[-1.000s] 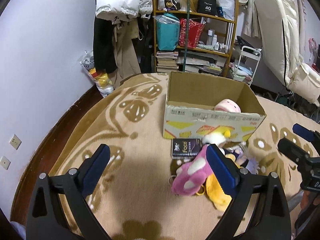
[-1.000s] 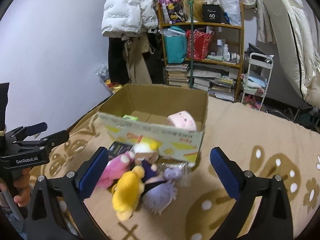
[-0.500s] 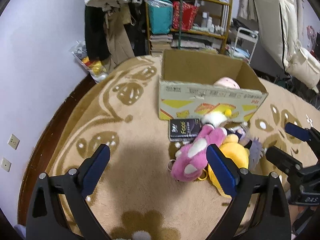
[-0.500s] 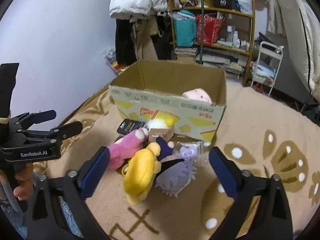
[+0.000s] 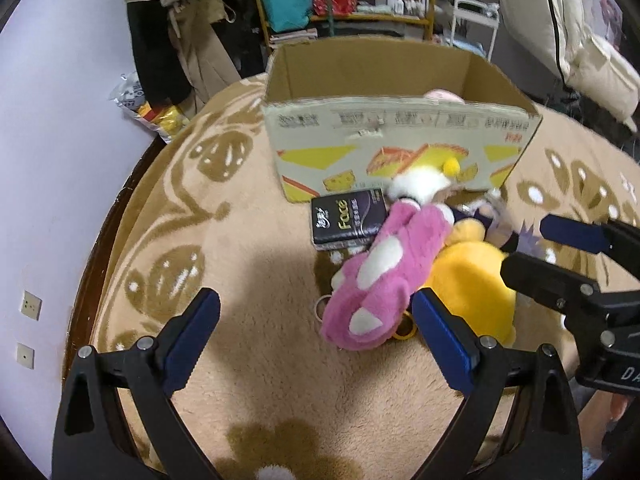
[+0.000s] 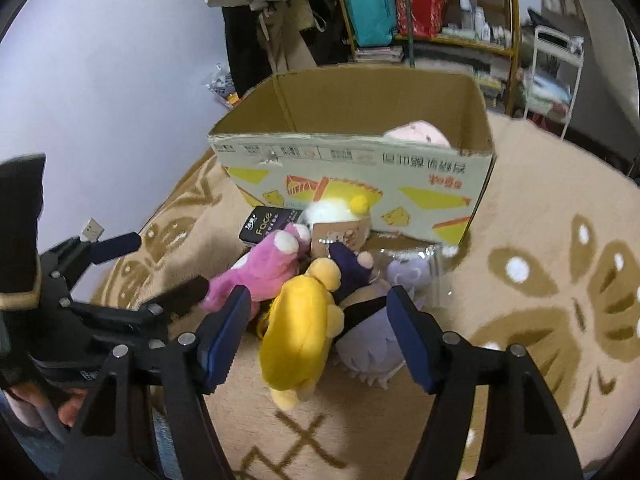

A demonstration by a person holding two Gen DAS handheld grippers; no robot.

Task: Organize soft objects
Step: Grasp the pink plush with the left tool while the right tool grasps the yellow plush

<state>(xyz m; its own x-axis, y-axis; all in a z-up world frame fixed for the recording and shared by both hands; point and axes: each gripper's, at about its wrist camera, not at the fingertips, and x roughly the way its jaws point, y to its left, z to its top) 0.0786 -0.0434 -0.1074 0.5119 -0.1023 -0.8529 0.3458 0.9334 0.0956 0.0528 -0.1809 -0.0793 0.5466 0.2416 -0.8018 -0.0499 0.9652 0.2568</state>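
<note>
Soft plush toys lie in a heap on the beige patterned carpet (image 5: pixel 248 360), just in front of the open cardboard box (image 5: pixel 392 140). Leftmost is the pink plush toy with white patches (image 5: pixel 380 276), its upper end resting against a black "Face" tissue packet (image 5: pixel 346 222). My left gripper (image 5: pixel 316 340) hangs above bare carpet with its blue-padded fingers wide apart, holding nothing; the pink toy's lower end sits just inside my right-hand finger, whether touching I cannot tell. Next comes the yellow plush toy (image 6: pixel 298 332), pressed against the pink one. My right gripper (image 6: pixel 320 338) is spread open around it, one finger on each side, not clamped. Right of the yellow toy lies a lilac spiky plush (image 6: pixel 370 350), partly behind my right-hand finger. A pale pink plush (image 6: pixel 416 134) already sits inside the box, at its right end.
</note>
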